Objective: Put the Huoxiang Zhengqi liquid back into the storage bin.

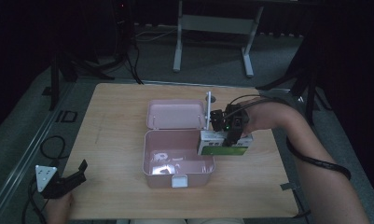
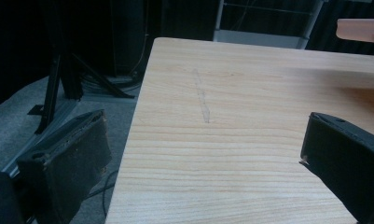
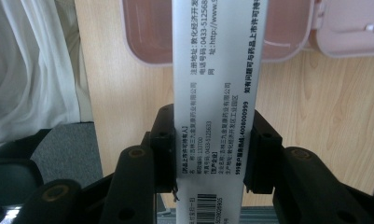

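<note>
A pink plastic box (image 1: 177, 161) stands open in the middle of the wooden table, its lid (image 1: 175, 113) laid back behind it. My right gripper (image 1: 231, 135) is shut on a white and green carton (image 1: 223, 144), held over the box's right rim. In the right gripper view the carton (image 3: 217, 79) runs upward between the two black jaws, printed side facing the camera, with the pink box (image 3: 287, 32) beyond it. My left gripper (image 1: 77, 173) rests at the table's near left corner, jaws wide apart with nothing between them; its fingers (image 2: 72, 163) frame bare wood.
The pink box holds some small white items (image 1: 162, 158). A thin white upright post (image 1: 208, 109) stands just right of the lid. A table frame (image 1: 212, 28) stands on the floor beyond. Cables (image 1: 49, 144) lie left of the table edge.
</note>
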Demonstrator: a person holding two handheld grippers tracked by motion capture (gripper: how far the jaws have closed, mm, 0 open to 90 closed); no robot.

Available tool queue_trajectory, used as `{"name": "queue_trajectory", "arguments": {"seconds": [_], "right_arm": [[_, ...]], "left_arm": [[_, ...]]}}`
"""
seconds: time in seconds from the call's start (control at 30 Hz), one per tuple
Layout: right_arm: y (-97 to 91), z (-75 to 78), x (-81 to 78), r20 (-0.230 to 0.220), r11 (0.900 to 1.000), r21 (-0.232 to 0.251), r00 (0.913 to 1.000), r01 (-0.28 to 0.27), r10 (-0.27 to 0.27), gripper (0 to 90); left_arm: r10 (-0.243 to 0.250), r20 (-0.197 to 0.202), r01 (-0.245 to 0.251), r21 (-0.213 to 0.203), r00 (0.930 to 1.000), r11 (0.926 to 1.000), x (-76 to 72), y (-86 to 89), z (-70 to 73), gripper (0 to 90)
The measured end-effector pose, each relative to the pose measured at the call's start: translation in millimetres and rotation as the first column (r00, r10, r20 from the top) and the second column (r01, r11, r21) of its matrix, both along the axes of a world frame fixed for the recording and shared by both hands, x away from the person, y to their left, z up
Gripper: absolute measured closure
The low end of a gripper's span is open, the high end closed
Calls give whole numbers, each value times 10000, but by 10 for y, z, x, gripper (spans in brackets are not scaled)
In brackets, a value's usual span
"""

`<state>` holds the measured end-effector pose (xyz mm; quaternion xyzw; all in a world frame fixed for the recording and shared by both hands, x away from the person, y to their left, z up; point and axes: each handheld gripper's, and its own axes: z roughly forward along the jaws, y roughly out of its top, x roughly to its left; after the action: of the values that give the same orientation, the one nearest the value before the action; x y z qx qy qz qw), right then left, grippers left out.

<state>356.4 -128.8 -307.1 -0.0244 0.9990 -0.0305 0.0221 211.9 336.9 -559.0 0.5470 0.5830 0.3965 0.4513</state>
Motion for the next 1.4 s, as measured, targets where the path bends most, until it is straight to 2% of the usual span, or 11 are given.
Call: {"name": "queue_trajectory", "arguments": {"seconds": [0.5,0.83,1.17,1.4], "right_arm": [[430,-44,-74,-114,9988,-230,9990,-436,434,622],[682,-49,-116,-133,9973,-122,9973,-721,719,623],[879,-106,-149,-231,9955,1,9953,-944,944,622],[943,-219,-138,-371,9957,31,9950,-927,928,622]], "left_arm": [[-43,-29,43,97,10000,9999,-1,-6,-1,16],[-52,7,52,77,10000,10000,-3,-4,-1,16],[-69,17,69,54,10000,10000,-2,-2,-1,16],[-71,22,71,20,10000,10000,-1,2,-1,16]]}}
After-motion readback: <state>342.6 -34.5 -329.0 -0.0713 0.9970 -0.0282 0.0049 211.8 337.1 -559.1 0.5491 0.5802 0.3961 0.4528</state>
